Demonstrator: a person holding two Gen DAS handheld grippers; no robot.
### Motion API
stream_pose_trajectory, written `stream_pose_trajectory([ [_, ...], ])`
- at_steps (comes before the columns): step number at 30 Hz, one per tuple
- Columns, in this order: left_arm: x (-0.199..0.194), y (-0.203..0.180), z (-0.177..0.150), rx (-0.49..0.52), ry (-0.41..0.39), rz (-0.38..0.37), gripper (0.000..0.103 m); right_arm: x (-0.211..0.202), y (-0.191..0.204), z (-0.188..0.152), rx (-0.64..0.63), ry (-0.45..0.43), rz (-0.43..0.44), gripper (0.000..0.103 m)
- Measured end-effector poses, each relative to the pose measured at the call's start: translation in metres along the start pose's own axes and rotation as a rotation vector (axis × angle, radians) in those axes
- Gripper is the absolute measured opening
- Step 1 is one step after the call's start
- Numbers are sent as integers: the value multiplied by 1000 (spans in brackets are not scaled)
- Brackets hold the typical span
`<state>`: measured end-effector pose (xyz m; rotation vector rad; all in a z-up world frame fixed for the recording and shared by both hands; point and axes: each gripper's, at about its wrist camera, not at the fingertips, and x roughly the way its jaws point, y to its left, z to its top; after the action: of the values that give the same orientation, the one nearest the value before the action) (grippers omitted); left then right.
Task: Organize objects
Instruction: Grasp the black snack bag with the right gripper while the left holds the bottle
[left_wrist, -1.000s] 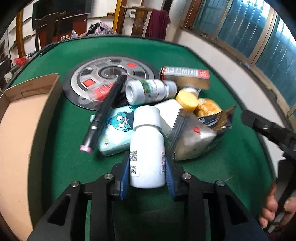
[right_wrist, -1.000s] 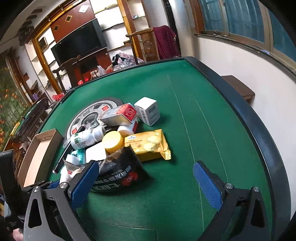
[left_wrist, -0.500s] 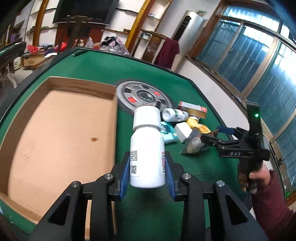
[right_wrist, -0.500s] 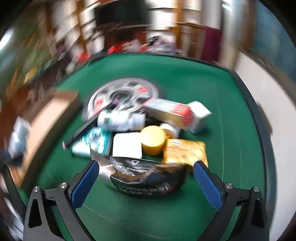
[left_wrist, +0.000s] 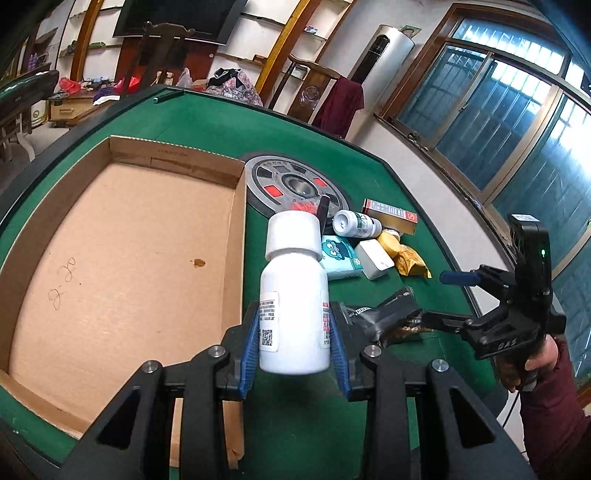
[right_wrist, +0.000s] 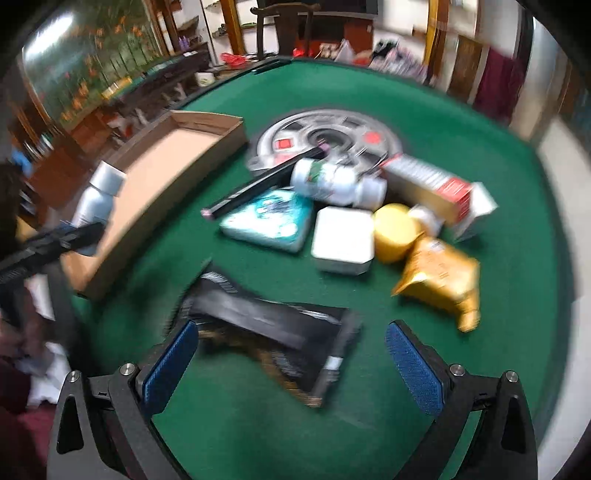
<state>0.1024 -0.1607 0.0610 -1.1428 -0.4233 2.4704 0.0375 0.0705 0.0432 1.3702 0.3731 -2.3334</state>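
Observation:
My left gripper (left_wrist: 294, 349) is shut on a white plastic bottle (left_wrist: 293, 295) and holds it in the air beside the right wall of an open cardboard box (left_wrist: 122, 254). The bottle also shows in the right wrist view (right_wrist: 98, 192) by the box (right_wrist: 162, 173). My right gripper (right_wrist: 291, 365) is open, its blue pads on either side of a black snack bag (right_wrist: 273, 332) on the green table. It shows in the left wrist view (left_wrist: 465, 295) next to that bag (left_wrist: 384, 314).
A pile lies on the green felt (right_wrist: 424, 125): teal tissue pack (right_wrist: 269, 219), white flat box (right_wrist: 341, 240), yellow lid (right_wrist: 395, 230), gold bag (right_wrist: 439, 277), white-green bottle (right_wrist: 332, 181), red-gold carton (right_wrist: 428, 184), black pen (right_wrist: 258, 184), round metal disc (right_wrist: 325, 136).
My left gripper has lifted the white bottle off the pile and carried it left, to the box. My right gripper has swung over and down to the black bag.

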Motion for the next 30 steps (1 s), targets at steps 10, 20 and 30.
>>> stream_pose_trajectory([
  [10, -12, 1, -5, 10, -13, 25, 33, 28, 78, -6, -525, 44, -171, 103],
  [20, -19, 17, -9, -24, -21, 53, 33, 60, 24, 12, -152, 149, 123, 53],
  [30, -38, 27, 3, -43, -72, 55, 33, 25, -5, 17, 184, -30, 355, 47],
])
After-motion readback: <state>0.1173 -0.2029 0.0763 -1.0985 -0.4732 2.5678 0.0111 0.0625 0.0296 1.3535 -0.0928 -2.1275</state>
